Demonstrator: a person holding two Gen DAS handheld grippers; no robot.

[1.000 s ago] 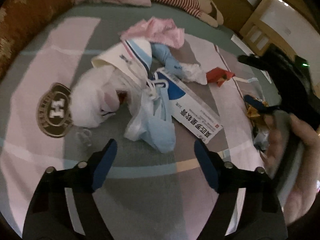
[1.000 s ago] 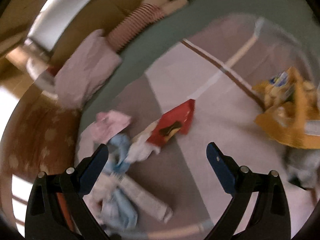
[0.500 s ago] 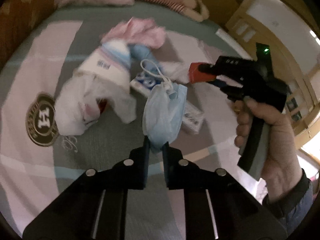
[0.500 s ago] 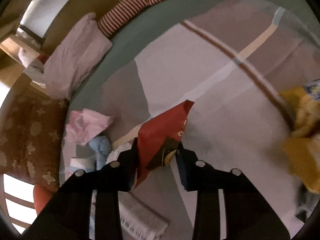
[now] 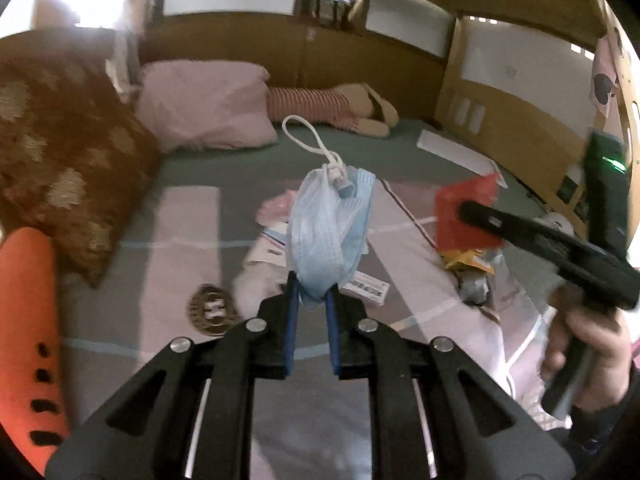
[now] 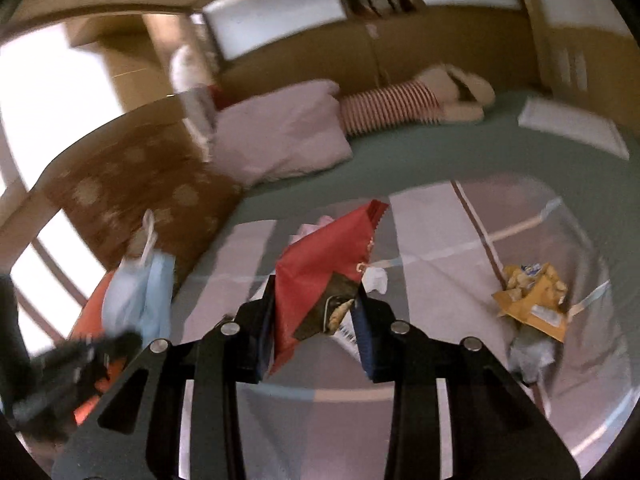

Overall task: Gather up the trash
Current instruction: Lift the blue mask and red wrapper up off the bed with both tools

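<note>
Carrying: two pieces of trash are held in the air above a bed, one in each gripper.
Left gripper (image 5: 311,296): blue fingers pinched on the lower edge of a crumpled pale blue face mask (image 5: 326,232); the mask stands up above the fingers, with a white ear loop (image 5: 308,136) sticking out on top.
Right gripper (image 6: 316,316): fingers pinched on a red snack wrapper (image 6: 324,264), gripped near its dark printed end; the torn zigzag edge points up and away.
Position of both: the two tools are near each other, side by side, each visible in the other's camera, and both items are clear of the bedspread (image 5: 188,216).
Left behind on the bed: a yellow snack bag (image 6: 532,300) with a grey scrap just beside it, a long white box (image 5: 366,288), a pink crumpled piece (image 5: 276,206) and other white scraps below the mask.
Not trash, likely: a pink pillow (image 5: 208,104), a brown patterned cushion (image 5: 68,168) and a striped stuffed toy (image 5: 320,104) at the head of the bed.
Bin: no bin or bag can be identified in either view; an orange object (image 5: 28,320) with dark slots sits at the left edge, purpose unclear.
Doing this step well: keep both pinches firm, since the mask is gripped only by a thin edge and may slip; move both tools level and steadily to the container, and release only once each item is over its opening.
Risk: the loose ear loop could snag on the other tool.
</note>
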